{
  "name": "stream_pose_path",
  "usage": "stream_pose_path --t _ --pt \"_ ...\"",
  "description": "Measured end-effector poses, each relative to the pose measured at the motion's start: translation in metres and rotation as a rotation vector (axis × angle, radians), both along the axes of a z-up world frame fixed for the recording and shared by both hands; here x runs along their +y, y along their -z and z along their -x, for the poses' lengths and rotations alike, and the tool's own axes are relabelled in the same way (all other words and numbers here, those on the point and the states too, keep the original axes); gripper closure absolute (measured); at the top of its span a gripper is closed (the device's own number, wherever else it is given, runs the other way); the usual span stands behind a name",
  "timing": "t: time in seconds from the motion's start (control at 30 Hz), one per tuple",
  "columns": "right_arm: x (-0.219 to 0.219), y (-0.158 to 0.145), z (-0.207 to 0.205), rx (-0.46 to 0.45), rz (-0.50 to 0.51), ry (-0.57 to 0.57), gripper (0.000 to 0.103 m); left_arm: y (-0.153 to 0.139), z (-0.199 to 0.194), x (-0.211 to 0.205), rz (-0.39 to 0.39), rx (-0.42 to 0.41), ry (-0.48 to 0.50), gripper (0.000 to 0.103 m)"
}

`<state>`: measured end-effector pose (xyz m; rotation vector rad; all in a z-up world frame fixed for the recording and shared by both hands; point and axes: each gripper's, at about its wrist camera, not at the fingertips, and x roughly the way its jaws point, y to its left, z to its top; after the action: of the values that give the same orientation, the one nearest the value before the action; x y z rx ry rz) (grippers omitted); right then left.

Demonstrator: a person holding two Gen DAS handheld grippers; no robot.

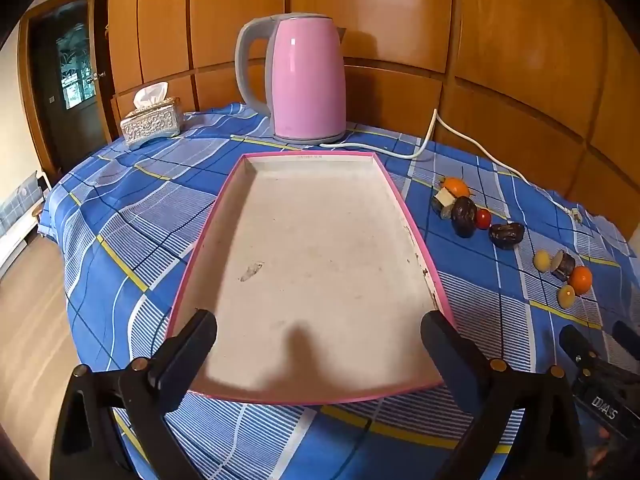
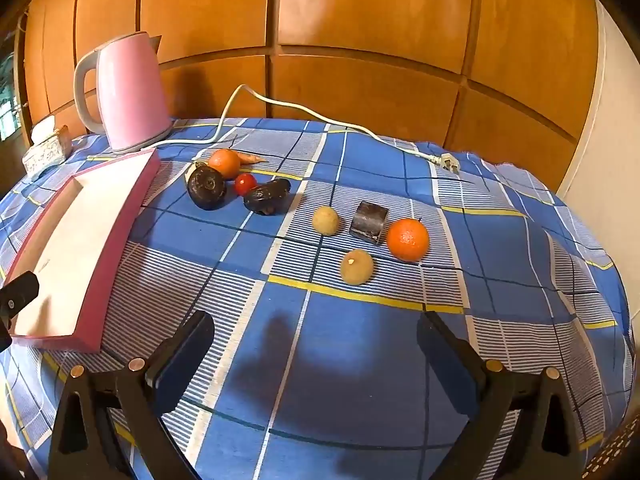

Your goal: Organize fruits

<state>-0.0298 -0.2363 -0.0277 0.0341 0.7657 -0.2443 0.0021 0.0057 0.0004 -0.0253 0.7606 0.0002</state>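
- Left gripper hung wide open over the near end of the bare pink-rimmed tray, holding nothing
- Right gripper gaped wide over the checked cloth, empty
- Fruits lay scattered on the cloth, right of the tray

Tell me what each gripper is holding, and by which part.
Nothing is held. The left gripper is open over the tray; the right gripper is open over the tablecloth.
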Motion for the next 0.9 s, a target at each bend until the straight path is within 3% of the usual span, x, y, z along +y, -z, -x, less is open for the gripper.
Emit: stream_pose_path --t 0.9 --pt "0.006 -0.0053 0.0015 -0.024 0.032 -0.015 0.0 0.0003 0.0004 0.0022 0.017 0.004 -0.005 0.0"
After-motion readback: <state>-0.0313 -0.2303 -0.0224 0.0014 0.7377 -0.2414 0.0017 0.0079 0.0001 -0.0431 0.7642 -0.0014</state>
